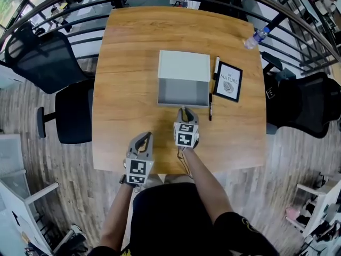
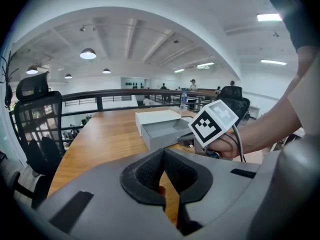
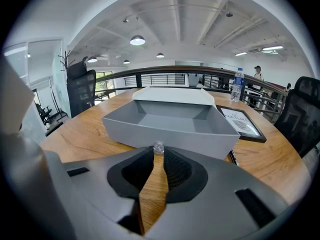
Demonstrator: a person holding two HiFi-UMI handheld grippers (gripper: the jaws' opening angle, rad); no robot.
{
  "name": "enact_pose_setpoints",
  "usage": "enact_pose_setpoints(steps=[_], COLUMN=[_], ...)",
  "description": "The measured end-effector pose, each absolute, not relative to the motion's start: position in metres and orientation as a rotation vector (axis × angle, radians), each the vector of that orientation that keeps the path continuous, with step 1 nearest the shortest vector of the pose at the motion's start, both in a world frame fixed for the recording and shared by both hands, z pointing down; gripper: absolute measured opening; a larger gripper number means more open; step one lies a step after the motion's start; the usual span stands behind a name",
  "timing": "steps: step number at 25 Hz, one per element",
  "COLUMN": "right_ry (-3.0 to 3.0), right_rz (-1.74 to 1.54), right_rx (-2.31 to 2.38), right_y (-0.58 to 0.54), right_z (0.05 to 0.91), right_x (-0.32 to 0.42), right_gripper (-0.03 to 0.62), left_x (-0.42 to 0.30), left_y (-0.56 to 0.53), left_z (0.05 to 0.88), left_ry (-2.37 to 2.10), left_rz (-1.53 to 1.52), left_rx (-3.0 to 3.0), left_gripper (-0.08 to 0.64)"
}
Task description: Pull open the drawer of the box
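A white box [image 1: 184, 65] lies on the wooden table [image 1: 128, 89], and its grey drawer [image 1: 183, 92] stands pulled out toward me, empty inside. My right gripper [image 1: 184, 110] is at the drawer's front wall. In the right gripper view the gripper [image 3: 158, 151] is shut on the small clear knob [image 3: 158, 147] on the drawer [image 3: 170, 126] front. My left gripper [image 1: 145, 136] hovers near the table's front edge, apart from the box. In the left gripper view its jaws [image 2: 163, 153] meet with nothing between them, and the drawer [image 2: 167, 131] lies ahead to the right.
A framed picture [image 1: 229, 82] lies right of the box, with a black pen [image 1: 210, 108] and a white pen [image 1: 217, 65] beside it. A water bottle [image 1: 256, 38] stands at the far right corner. Black chairs [image 1: 45, 60] [image 1: 303, 103] flank the table.
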State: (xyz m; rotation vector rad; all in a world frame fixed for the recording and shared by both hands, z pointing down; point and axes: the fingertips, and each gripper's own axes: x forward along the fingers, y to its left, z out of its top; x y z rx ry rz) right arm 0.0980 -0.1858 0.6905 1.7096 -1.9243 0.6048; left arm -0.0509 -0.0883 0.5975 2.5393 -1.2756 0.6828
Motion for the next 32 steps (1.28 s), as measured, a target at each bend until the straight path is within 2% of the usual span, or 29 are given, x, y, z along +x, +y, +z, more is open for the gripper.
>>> enact_pose_setpoints(steps=[16, 19, 23, 26, 32], right_ry=[-1.927, -1.956, -2.013, -2.037, -2.097], right_rz=[0.643, 0.655, 0.588, 0.523, 0.461], right_rx=[1.705, 1.696, 1.672, 1.684, 1.758], right_y=[-0.19, -0.188, -0.17, -0.147, -0.1], right_z=[0.701, 0.696, 0.668, 0.638, 0.564], right_x=[0.096, 0.092, 0.096, 0.113, 0.137], right_gripper=[0.075, 0.137, 0.129, 0.096, 0.069], left_x=[-0.043, -0.042, -0.034, -0.02, -0.021], left_y=[-0.074, -0.071, -0.063, -0.059, -0.057], left_z=[0.592, 0.59, 0.58, 0.562, 0.513], left_ry=[-1.263, -1.258, -1.249, -1.22, -1.292], left_rz=[0.689, 0.693, 0.694, 0.677, 0.538], left_rx=[2.566, 2.573, 2.602, 2.669, 2.693], left_gripper=[0.009, 0.009, 0.009, 0.009, 0.009])
